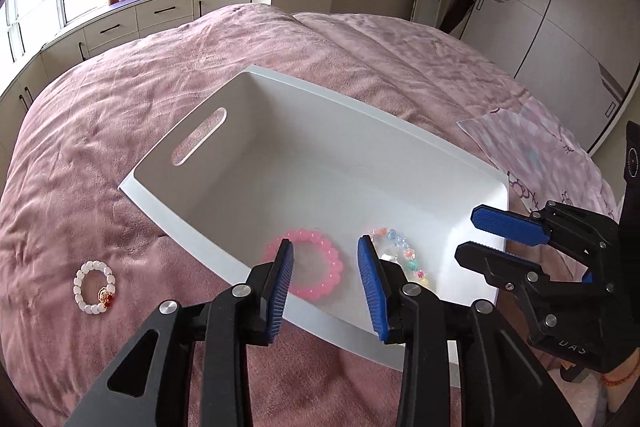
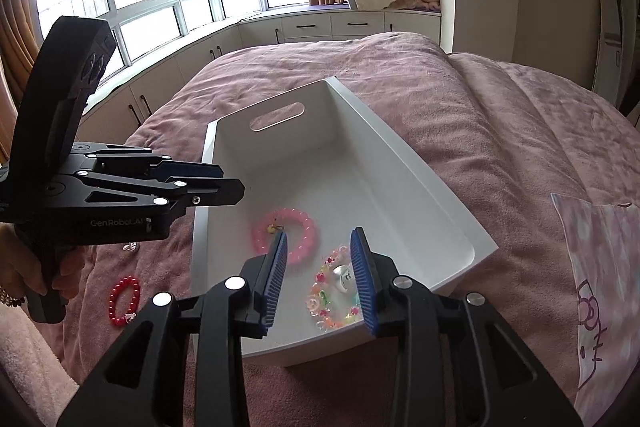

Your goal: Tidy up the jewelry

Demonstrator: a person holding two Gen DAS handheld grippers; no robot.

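Midway: two bracelets binned, both grippers empty.
Left gripper (image 1: 325,281) and right gripper (image 2: 316,273) gape wide over white bin (image 1: 192,223); next (likely) white bracelet (image 1: 95,287) on bedspread (image 1: 120,115).

We see our left claw (image 1: 326,285) spread empty over the white bin's (image 1: 192,217) near rim; inside lie a pink bracelet (image 1: 320,269) and pastel bracelet (image 1: 408,259). Left of the bin, a white bracelet (image 1: 95,287) rests on the bed (image 1: 160,75).

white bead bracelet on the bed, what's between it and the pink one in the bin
In the left wrist view, pink blanket and the bin's near wall separate the white bead bracelet from the pink bracelet.
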